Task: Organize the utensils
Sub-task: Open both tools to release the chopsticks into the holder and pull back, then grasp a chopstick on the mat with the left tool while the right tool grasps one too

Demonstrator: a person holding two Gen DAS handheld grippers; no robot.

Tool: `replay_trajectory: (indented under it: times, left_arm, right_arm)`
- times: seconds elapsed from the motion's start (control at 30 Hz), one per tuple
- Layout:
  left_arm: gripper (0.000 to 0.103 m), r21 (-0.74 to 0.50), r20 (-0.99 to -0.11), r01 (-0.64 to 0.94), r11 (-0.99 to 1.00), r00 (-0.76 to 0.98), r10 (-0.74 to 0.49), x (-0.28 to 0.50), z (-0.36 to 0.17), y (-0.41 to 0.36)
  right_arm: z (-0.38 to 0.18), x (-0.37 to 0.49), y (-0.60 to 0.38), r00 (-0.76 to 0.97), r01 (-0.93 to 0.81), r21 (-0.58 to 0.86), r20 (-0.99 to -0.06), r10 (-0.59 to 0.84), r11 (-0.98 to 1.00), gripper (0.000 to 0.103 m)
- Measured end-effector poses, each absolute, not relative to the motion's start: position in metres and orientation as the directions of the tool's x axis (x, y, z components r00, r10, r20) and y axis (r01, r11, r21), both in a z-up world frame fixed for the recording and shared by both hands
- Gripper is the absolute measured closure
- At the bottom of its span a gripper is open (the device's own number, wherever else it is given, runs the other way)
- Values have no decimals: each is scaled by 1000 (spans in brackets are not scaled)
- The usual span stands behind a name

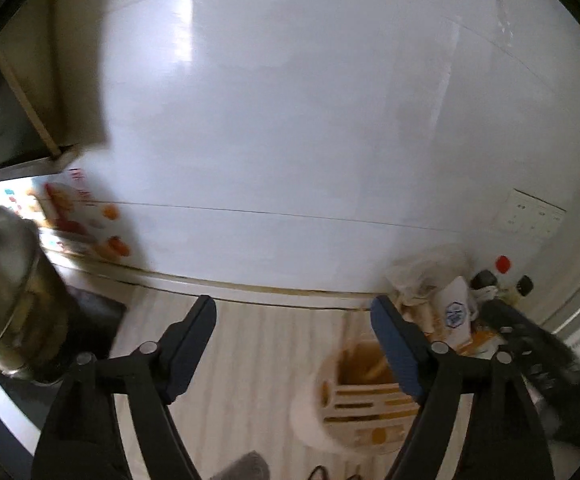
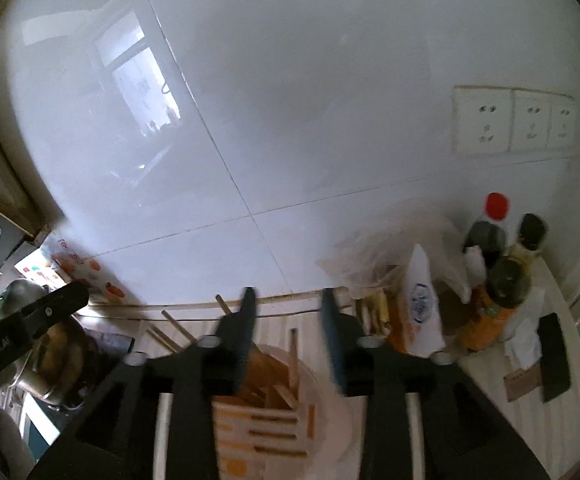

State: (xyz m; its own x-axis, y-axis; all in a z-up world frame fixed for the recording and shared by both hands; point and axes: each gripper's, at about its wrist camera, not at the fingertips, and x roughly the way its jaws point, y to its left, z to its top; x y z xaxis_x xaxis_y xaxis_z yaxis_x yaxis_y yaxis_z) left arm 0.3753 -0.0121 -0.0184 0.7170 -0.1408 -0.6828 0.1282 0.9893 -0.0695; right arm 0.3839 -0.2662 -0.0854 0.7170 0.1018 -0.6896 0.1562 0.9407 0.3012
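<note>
A white slotted utensil holder stands on the pale counter, with several wooden chopsticks inside it. My left gripper is open wide, the holder low beside its right finger and nothing between its jaws. My right gripper hangs right above the holder, its jaws partly apart and pressing on nothing. One chopstick stands upright below the gap. Other chopsticks lean out to the left. One of the left gripper's fingers shows at the left edge of the right wrist view.
A metal pot sits on the stove at the left. Bottles, a white paper bag and crumpled plastic crowd the right corner. A white tiled wall with sockets stands close behind. A colourful box leans at the back left.
</note>
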Motion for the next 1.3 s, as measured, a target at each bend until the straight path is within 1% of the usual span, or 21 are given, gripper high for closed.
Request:
replay_trajectory:
  times: [0.07,0.13,0.17,0.23,0.3,0.37,0.4,0.43,0.57,0.73,1.03,1.1,1.13,1.17,1.2,1.23,1.27,1.3]
  left_arm:
    - [24,-51,-698,110,993,707,-114,368,-25,-5]
    - [10,-42,-713,93,995,694,-95,361,-35,0]
    - [0,-34,-718,90,995,691,-87,358,-40,2]
    - [0,-16,-728,82,996,682,-68,349,-53,4]
    - [0,-8,-747,81,997,662,-60,344,-65,5]
    - [0,3,-766,83,997,641,-51,338,-79,4]
    - [0,16,-775,82,996,630,-40,335,-87,3]
    - [0,24,-783,82,996,621,-32,333,-94,3]
    - [0,47,-820,78,996,572,-6,322,-126,4]
    - [0,101,-877,76,992,477,53,303,-182,8]
    - [0,169,-946,119,978,298,127,274,-279,8]
    - [0,178,-953,131,975,269,138,267,-293,6]
    - [0,182,-956,134,974,256,144,265,-298,6]
    - [0,185,-958,137,973,245,148,263,-303,6]
    - [0,187,-960,139,972,234,152,260,-308,5]
    - [0,188,-962,141,972,226,154,258,-310,6]
    - [0,189,-963,142,972,220,155,257,-313,5]
    - [0,191,-964,144,971,215,158,256,-315,5]
  right_arm:
    - [-77,371,-268,718,164,303,-689,97,939,57]
    - [-72,355,-271,716,179,296,-693,82,938,53]
    - [-72,350,-272,713,187,292,-697,75,938,50]
    - [-73,338,-277,705,207,294,-706,66,933,48]
    - [-77,324,-280,699,231,287,-714,46,930,41]
    - [-84,310,-282,703,241,286,-710,36,927,27]
    - [-88,304,-283,703,247,283,-711,30,927,23]
    - [-92,299,-284,700,253,277,-713,22,927,17]
    - [-115,282,-284,661,283,249,-750,0,926,16]
    - [-151,264,-284,588,315,206,-809,-20,927,16]
    - [-241,241,-268,383,320,185,-922,52,929,16]
    - [-264,236,-260,320,314,189,-944,83,930,18]
    - [-272,233,-258,301,312,198,-948,101,929,24]
    - [-286,230,-254,270,311,220,-953,136,924,34]
    - [-296,228,-252,243,312,229,-958,155,922,40]
    - [-305,226,-251,219,317,241,-960,176,917,53]
    - [-317,224,-250,191,326,259,-960,205,909,62]
    - [-325,221,-248,169,331,268,-960,223,905,65]
